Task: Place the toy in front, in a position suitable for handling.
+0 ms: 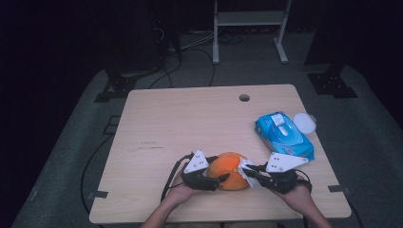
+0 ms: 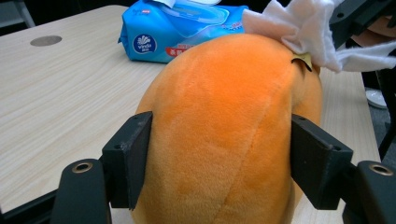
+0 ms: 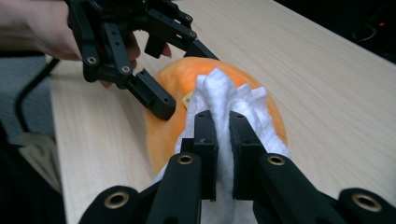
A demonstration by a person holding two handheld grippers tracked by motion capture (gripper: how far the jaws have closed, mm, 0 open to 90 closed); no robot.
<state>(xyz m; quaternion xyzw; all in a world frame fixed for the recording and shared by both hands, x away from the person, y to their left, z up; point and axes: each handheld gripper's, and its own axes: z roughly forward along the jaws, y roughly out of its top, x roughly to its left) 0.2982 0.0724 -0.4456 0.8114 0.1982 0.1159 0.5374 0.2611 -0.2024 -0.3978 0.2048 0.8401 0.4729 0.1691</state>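
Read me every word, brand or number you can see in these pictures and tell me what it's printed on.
"Vinda": round logo on the end of the blue wet wipes pack.
Red label beside that logo: too blurred to read.
Small tag on the orange plush toy: no readable print.
Nothing else readable.

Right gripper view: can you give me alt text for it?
The right claw is shut on a white wipe, pressing it on an orange plush toy on a wooden table. The left claw straddles the toy from the far side.
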